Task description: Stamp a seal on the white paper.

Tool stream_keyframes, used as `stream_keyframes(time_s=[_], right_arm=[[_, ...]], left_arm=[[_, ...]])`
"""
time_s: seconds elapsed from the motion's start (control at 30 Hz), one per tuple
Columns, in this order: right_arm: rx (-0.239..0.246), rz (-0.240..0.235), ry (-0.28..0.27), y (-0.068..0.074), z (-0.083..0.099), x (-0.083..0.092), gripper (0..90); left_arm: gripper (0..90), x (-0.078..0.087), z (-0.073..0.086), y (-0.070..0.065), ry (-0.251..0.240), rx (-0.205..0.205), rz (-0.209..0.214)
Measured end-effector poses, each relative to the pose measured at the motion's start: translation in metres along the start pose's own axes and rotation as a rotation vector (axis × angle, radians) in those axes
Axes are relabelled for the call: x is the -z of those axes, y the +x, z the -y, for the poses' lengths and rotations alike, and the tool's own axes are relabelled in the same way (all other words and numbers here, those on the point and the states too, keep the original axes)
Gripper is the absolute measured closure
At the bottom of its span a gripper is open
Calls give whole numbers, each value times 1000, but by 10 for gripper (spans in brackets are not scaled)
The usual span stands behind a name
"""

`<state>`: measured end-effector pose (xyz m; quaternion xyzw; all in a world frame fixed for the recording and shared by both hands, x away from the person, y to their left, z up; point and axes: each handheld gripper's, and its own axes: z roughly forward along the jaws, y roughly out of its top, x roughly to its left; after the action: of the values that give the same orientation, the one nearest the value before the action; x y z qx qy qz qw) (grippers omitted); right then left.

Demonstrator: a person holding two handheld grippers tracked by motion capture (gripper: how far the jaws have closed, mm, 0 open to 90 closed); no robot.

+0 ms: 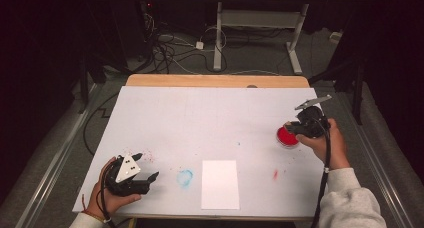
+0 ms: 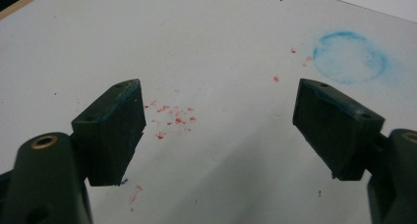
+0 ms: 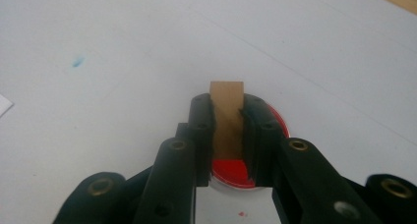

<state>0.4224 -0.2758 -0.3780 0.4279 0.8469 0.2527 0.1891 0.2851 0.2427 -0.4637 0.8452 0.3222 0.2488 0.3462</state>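
Left gripper (image 2: 216, 130) held wide apart, nothing gripped, near the sheet's (image 1: 215, 108) front left corner.
Right gripper (image 3: 228, 135) is closed on a wooden block (image 3: 227, 118) over a red dish (image 3: 231, 172) by the right edge.

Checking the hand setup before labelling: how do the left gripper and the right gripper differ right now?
The left gripper is open and holds nothing; the right gripper is shut on a wooden block. The left gripper is near the table's front left by a blue ring stain; the right gripper is at the right, over a red ink pad. Both are black, hand-held, with a trailing cable.
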Motion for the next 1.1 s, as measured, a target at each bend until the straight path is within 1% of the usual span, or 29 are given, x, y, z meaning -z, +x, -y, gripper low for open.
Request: stream_keyframes(time_s=[0.07, 0.1, 0.17, 0.2, 0.23, 0.27, 0.37, 0.4, 0.47, 0.53, 0.57, 0.63, 0.7, 0.77, 0.8, 0.83, 1.1], right_arm=[[16, -16, -16, 6, -1, 2, 763], [17, -19, -33, 9, -2, 5, 763], [31, -27, -48, 15, -3, 6, 763], [41, -25, -58, 19, -3, 7, 763], [50, -30, -66, 22, -3, 8, 763], [58, -41, -71, 26, -4, 8, 763], [86, -51, -91, 34, -5, 11, 763], [91, -66, -97, 37, -6, 12, 763], [112, -71, -106, 43, -7, 15, 763], [135, -93, -119, 50, -9, 17, 763], [146, -96, -120, 53, -10, 18, 762], [179, -99, -128, 63, -13, 20, 763], [198, -116, -135, 71, -14, 22, 763], [227, -135, -138, 80, -16, 23, 763], [246, -155, -139, 85, -17, 23, 763], [258, -164, -138, 90, -17, 23, 763], [329, -209, -134, 117, -21, 22, 763]], left_arm=[[196, 0, 0, 0, 3, 1, -3], [197, 0, 0, 0, 2, 1, -3], [197, -1, 0, 0, 2, -3, -4], [196, -1, 0, 1, -4, -14, -6], [196, -1, 0, 0, 5, -3, -4], [196, -1, 0, 1, 5, -1, -3], [197, -2, 0, 0, 11, -6, -2], [197, -2, 0, 0, 10, -7, -2], [197, -1, 0, 0, 11, -10, -4], [197, -1, 0, 0, 12, -12, -5], [197, -1, 0, 1, 1, -21, -8], [197, -1, 0, 0, 3, -26, -9], [196, -1, 0, 0, 1, -25, -8], [196, -1, 0, 0, 3, -27, -8], [197, -1, 0, 0, 2, -28, -8], [197, -1, 0, 0, 2, -28, -8], [197, -1, 0, 0, 6, -32, -8]])
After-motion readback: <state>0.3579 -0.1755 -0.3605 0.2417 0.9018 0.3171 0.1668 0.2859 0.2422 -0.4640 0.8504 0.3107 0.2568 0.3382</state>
